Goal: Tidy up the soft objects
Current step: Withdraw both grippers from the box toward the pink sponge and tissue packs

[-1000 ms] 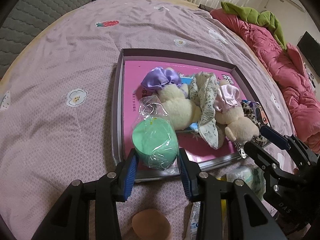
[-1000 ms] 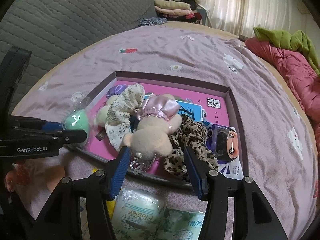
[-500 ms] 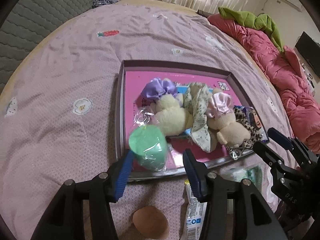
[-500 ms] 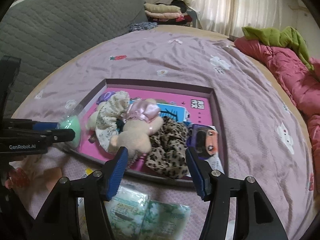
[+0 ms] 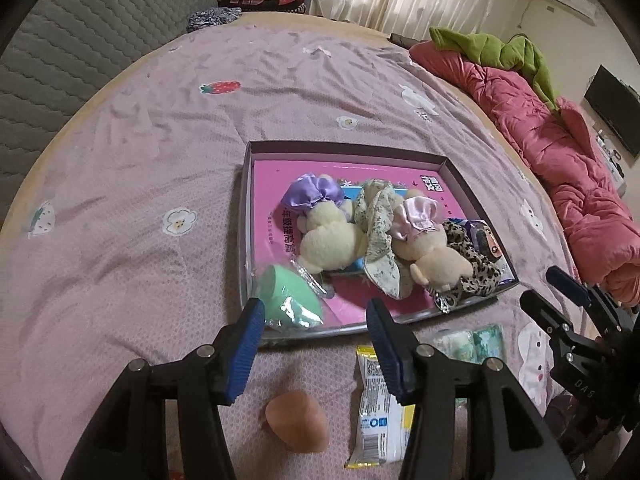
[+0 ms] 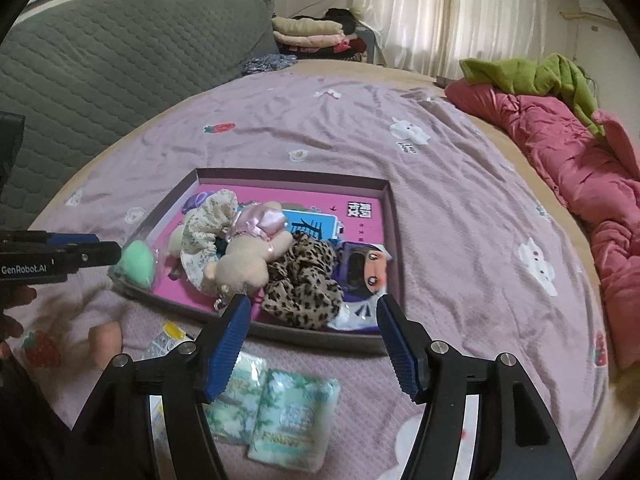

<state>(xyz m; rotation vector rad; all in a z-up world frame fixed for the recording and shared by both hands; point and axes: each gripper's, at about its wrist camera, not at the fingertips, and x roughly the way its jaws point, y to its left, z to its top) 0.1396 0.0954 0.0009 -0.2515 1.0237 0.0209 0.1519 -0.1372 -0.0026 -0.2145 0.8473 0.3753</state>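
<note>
A shallow box with a pink floor [image 5: 245, 240] lies on the lilac bedspread. Its near left corner holds a green sponge in clear wrap [image 5: 288, 300]. Behind it lie a cream plush with a purple bow [image 5: 328, 236], a floral scrunchie [image 5: 378, 232], a plush with a pink bow [image 6: 244, 260] and a leopard scrunchie [image 6: 304, 284]. My left gripper [image 5: 315, 308] stands open just short of the box's near wall, above the sponge and not touching it. My right gripper [image 6: 313, 304] hangs over the near wall; its jaws are opening with nothing between them.
A doll-face package [image 6: 364, 268] sits in the box's right corner. In front of the box lie two tissue packs [image 6: 276, 408], a snack packet [image 5: 376, 408] and a peach sponge [image 5: 296, 424]. A red quilt [image 5: 560, 168] runs along the right side.
The left jaws widened and let go of the green sponge, which tipped over in the box corner. Both grippers rose and drew back; the right jaws spread away from the pink-bow plush.
</note>
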